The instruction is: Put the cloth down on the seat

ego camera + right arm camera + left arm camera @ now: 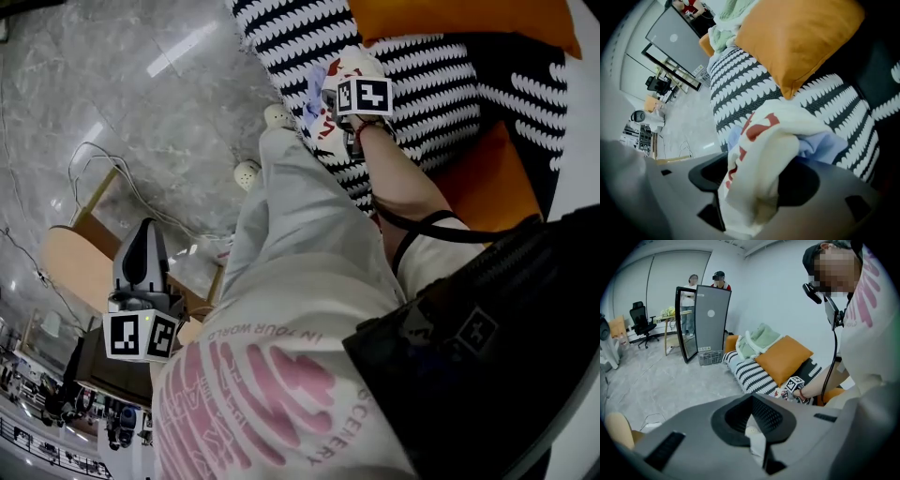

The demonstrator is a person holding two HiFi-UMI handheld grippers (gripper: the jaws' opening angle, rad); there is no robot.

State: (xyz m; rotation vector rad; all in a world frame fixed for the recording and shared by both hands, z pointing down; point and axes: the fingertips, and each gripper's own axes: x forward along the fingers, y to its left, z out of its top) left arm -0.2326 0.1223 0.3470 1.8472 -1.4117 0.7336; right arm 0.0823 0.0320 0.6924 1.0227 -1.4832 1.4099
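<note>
Cloth (761,150), cream with red print and a pale blue part, is lying bunched between the jaws of the right gripper (761,187). That claw is standing released: in the right gripper view the two dark pads are sitting wide apart on either side of the fabric and are not pinching it. The far end of the cloth is spilling out of the jaws onto the seat (740,79), which is wearing a black-and-white striped cover, and the blue fold appears to be resting against the stripes. In the head view the bundle is sitting at the left edge of the seat, directly under the right gripper, which is pointing steeply down.

An orange cushion (797,42) is leaning on the seat just beyond the cloth, and a pale green blanket (761,338) is lying heaped at the far end.

The left gripper (143,234) is hanging well apart from the seat, off to the left over the grey marbled floor (112,84). Its claw is clenched, the jaws meeting in a narrow point in the left gripper view. A wooden stool (80,262) is standing just beside it, and thin cables (122,178) are trailing across the floor further off
</note>
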